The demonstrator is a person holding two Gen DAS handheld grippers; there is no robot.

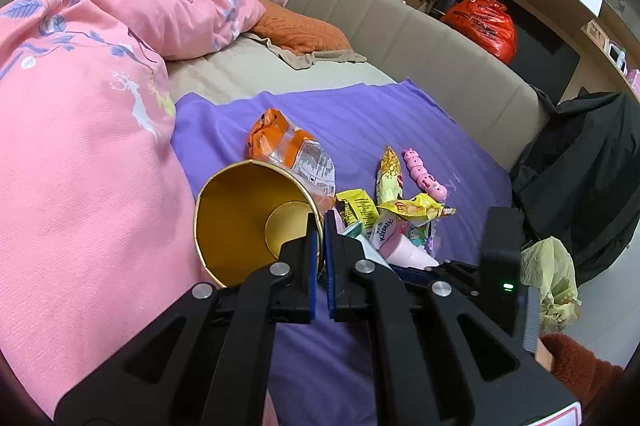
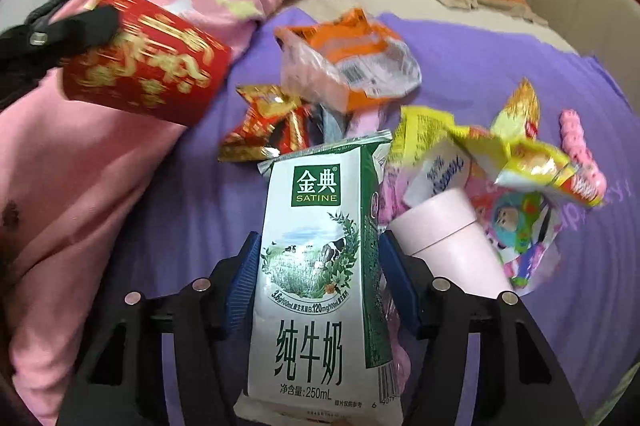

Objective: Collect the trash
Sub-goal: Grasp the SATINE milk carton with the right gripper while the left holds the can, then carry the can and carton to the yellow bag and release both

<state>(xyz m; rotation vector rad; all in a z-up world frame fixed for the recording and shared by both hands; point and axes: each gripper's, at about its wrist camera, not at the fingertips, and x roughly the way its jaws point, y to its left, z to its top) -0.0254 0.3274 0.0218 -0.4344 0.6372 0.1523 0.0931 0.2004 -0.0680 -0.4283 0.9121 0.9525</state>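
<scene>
Right gripper (image 2: 318,290) clamps a white-and-green 250 mL Satine milk carton (image 2: 320,266) between its 2 blue-padded fingers (image 2: 244,286). At upper left, the left gripper (image 2: 76,26) holds a red-and-gold paper cup (image 2: 148,66), tilted, over the pink duvet (image 2: 100,166). On the purple blanket (image 2: 480,74) beyond the carton lie an orange snack bag (image 2: 352,62), a red-gold wrapper (image 2: 264,122), yellow wrappers (image 2: 516,146) and a pink cup (image 2: 452,238) on its side just beside the carton.

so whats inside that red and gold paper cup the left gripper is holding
Nothing visible: the red and gold paper cup shows a bare gold wall and round bottom. The left gripper pinches its rim, and one finger covers a small strip of the interior.
</scene>
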